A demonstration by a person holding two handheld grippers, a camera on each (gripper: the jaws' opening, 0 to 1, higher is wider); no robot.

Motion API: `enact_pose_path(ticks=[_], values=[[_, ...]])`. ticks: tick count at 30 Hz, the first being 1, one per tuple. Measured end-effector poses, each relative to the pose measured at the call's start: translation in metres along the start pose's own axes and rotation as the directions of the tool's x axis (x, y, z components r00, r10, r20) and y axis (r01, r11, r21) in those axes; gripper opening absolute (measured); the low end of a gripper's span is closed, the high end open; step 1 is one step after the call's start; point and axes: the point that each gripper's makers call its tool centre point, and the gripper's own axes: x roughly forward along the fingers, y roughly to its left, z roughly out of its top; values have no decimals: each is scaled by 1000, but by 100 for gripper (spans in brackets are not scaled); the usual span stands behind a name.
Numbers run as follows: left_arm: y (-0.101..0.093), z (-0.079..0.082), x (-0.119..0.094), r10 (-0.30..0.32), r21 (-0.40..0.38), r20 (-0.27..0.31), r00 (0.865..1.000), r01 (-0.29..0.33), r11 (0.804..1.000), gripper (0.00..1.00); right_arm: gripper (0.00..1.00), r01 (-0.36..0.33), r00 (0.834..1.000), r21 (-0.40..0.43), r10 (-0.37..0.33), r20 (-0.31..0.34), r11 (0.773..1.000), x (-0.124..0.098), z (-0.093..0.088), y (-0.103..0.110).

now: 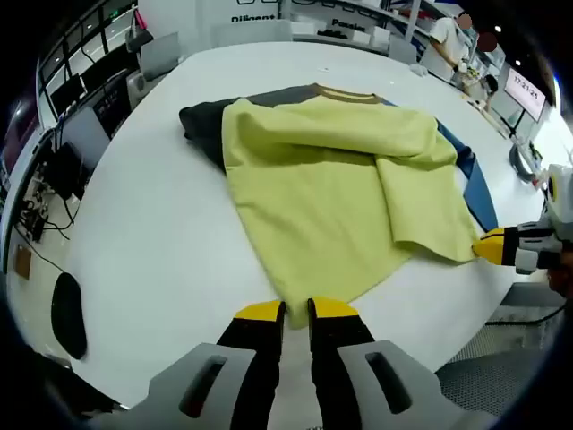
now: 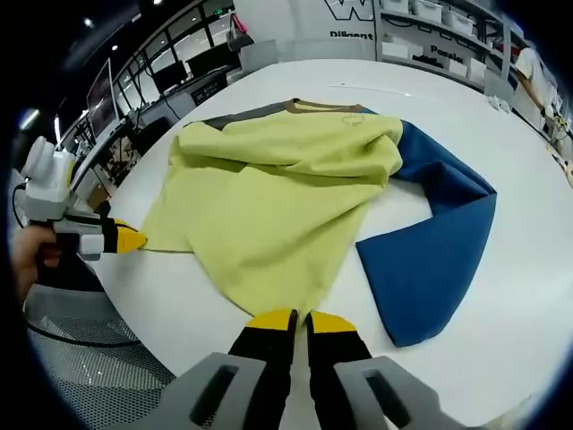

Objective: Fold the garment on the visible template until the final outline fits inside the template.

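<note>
A yellow-green shirt lies spread on the white round table, brown collar at the far side. It has a dark grey sleeve and a blue sleeve that sticks out flat. My left gripper is shut on one corner of the hem. My right gripper is shut on the other hem corner. Each gripper also shows at the side of the other view, the right gripper and the left gripper, both pinching the shirt's edge.
Screens and cables crowd the table's left side, with a black pad lower down. A person stands at shelves behind the table. A mesh chair seat sits below the table edge, and a hand holds the left gripper.
</note>
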Motion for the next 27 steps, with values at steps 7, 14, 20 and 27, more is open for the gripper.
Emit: enact_pose_path(ticks=[7,14,20,27], values=[[-2,0,-3,-30,-5,0,1000,30,1000,3,0,-10,1000,-19,10,12,1000,-7,1,-3],[5,2,-15,-61,25,-3,998,61,998,3,0,4,1000,-47,-3,23,999,-22,3,-17],[14,6,-25,-79,-2,9,997,79,997,3,0,4,1000,-29,-4,2,1000,-34,-4,-31],[22,5,-36,-79,41,8,997,78,996,3,0,6,999,-45,-7,-32,999,-45,-13,-38]])
